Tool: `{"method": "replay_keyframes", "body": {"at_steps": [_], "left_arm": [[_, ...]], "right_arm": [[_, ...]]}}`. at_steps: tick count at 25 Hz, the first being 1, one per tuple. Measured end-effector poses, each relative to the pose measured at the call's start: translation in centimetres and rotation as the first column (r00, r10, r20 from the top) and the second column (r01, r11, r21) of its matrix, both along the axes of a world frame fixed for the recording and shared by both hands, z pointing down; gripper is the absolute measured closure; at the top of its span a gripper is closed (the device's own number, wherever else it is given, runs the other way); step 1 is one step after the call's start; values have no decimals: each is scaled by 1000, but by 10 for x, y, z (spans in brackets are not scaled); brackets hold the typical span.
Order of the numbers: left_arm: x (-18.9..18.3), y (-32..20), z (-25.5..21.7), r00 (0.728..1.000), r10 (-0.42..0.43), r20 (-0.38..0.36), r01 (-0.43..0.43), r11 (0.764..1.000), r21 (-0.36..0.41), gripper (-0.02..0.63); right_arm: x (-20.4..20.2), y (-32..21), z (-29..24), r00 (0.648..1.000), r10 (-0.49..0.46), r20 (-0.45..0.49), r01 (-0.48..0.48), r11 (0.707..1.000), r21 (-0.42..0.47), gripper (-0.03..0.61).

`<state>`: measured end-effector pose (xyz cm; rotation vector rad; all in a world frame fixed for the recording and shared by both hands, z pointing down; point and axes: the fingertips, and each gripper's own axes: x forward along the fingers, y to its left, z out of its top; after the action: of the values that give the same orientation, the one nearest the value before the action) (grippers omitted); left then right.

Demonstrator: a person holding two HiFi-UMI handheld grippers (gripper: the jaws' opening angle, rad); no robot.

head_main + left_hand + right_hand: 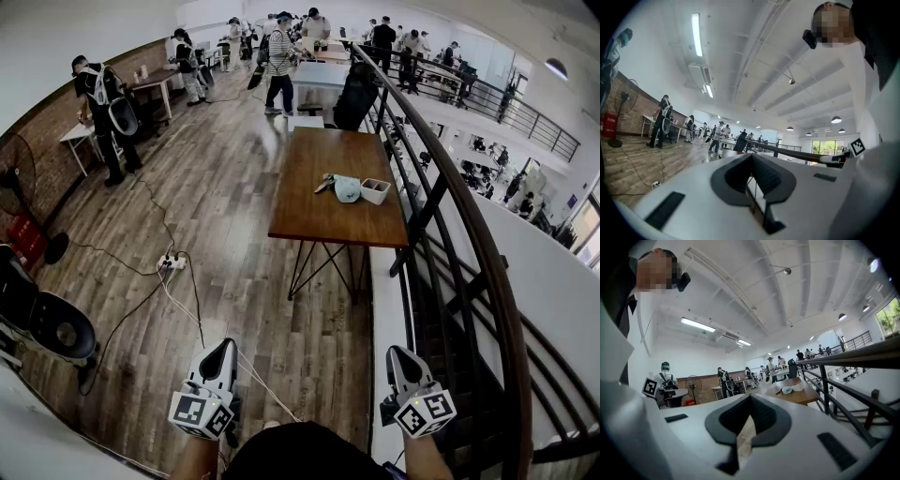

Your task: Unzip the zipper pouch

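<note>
Scene: a person stands on a wooden floor, a gripper in each hand held low in front of the body; the work has not begun.
Left gripper (223,349): clenched, nothing between its jaws; its own view shows only the hall beyond the tips.
Right gripper (396,356): clenched too and empty, angled toward the bench.
Pouch (347,189): what looks to be the pouch, a pale rounded thing, lies on the far part of the bench (328,225), well apart from both grippers.
Beside it: a white box (375,191) just to its right and a small dark item (323,184) to its left, too small to name.
Bearing: the pouch lies straight ahead and slightly right, far from the person. It sits closer to the right gripper's line than to the left's, and the right gripper view catches it (787,390) on the bench.
Long axis: too distant to tell, and the zipper cannot be made out either.
Right flank: a dark railing (450,206) runs along the bench's right edge.
Next move, as judged: walk forward to the bench before either gripper can reach, with the right likely arriving first.
</note>
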<state>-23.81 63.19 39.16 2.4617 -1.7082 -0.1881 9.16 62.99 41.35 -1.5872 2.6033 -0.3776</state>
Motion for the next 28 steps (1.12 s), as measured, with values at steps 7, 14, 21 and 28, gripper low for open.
{"method": "replay_keyframes", "body": {"at_steps": [7, 14, 21, 28], "left_arm": [[-1, 4, 6, 1000, 14, -13, -14, 1000, -17, 601], [-2, 5, 7, 999, 44, -10, -44, 999, -5, 601], [-14, 10, 1, 997, 74, -17, -74, 997, 15, 601], [-24, 17, -4, 993, 116, -27, -115, 993, 40, 597]], "right_arm": [[-9, 5, 0, 1000, -13, -19, 13, 1000, -7, 586], [-22, 10, 2, 999, -31, -29, 30, 999, -10, 586], [-31, 14, -8, 1000, 11, -5, -11, 1000, 18, 583], [-43, 32, -22, 1000, 26, 5, -27, 996, 86, 527]]}}
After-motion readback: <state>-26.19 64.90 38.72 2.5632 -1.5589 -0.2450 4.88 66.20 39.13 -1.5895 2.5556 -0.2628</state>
